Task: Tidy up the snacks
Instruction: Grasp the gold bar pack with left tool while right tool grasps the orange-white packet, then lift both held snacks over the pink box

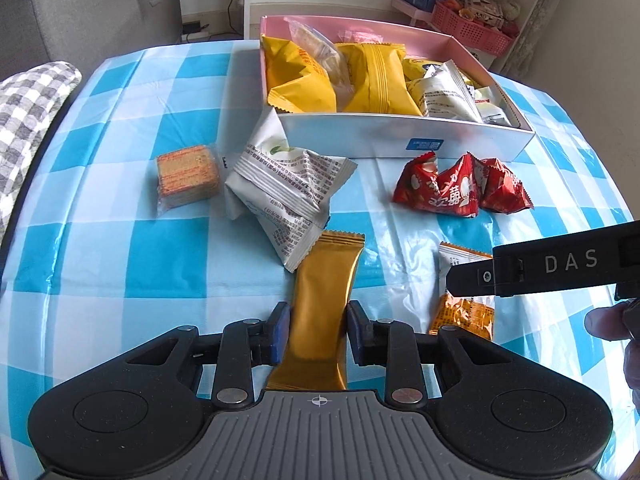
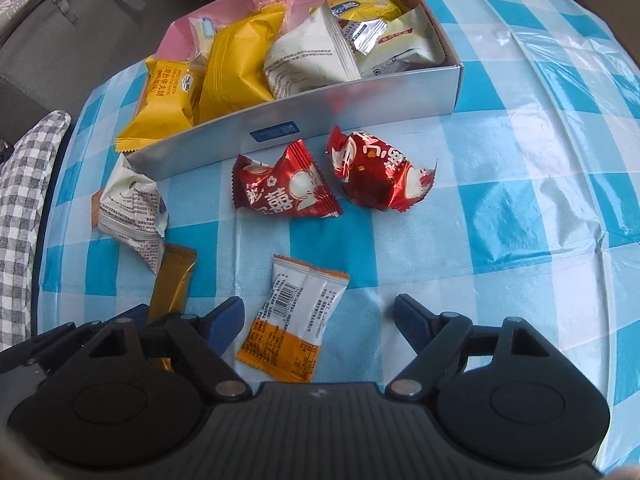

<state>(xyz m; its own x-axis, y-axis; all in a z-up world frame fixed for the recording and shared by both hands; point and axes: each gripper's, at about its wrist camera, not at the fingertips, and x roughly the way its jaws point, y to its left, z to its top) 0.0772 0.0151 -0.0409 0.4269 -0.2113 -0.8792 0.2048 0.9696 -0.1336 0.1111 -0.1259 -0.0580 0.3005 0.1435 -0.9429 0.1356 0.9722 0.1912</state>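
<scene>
A long open box (image 1: 400, 136) with a pink inside and pale outer walls stands at the far side of the bench (image 1: 120, 260), which is covered by a blue-and-white checked cloth. The box is nearly full: at its left end lie yellow packets (image 1: 372, 80) beside a clear wrapped biscuit (image 1: 316, 46), and toward its right end sit white packets with small print (image 1: 448, 96) and a few smaller pale ones. In the right wrist view the same box (image 2: 360, 96) shows a yellow packet (image 2: 236, 68) leaning over the near wall at the left end.

Outside the box, on the cloth, lie the loose snacks. Two red packets (image 1: 464, 188) sit just in front of the near wall, touching each other. A white packet (image 1: 284, 196) lies crumpled against the box's left corner, and a clear-wrapped stack of crackers (image 1: 186, 178) rests just to its left.

The left gripper (image 1: 318, 330) has its jaws drawn in against the sides of a gold bar packet (image 1: 324, 292), gripping its near end; the far end points toward the white packet and touches it.

The right gripper (image 2: 318, 322) hangs with its jaws wide apart, one on each side of an orange-and-white packet (image 2: 292, 320) that lies flat on the cloth; the pads do not touch it.
</scene>
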